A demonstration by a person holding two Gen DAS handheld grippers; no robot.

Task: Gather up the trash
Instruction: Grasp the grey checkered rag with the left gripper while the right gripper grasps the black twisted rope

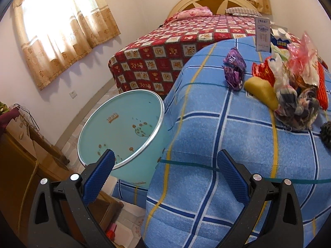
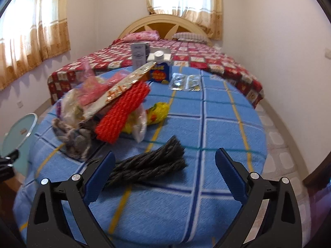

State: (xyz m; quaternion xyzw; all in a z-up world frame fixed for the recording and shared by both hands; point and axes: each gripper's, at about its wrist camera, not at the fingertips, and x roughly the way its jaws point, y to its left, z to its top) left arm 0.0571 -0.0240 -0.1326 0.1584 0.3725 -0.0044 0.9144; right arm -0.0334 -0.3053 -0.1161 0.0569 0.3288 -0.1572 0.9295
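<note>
Bedroom light is falling on the blue checked desk (image 2: 217, 128), where your job is looking barely begun: the trash pile (image 2: 103, 105) is sitting left of centre in the right view, the dark twisted bundle (image 2: 149, 165) is lying low centre, and the teal bin (image 1: 122, 128), lower left in the left view, is looking empty. That bundle's long axis is running lower left to upper right, frayed end pointing upper right. Your left tool (image 1: 165, 165) and right tool (image 2: 164, 165) are both gaping wide, gripping nothing.

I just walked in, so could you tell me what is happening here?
A person holds two grippers over a blue-checked blanket strewn with trash. The right gripper is open over a dark rope bundle; the left gripper is open and empty beside a light-blue bin. Nothing is picked up yet.
</note>
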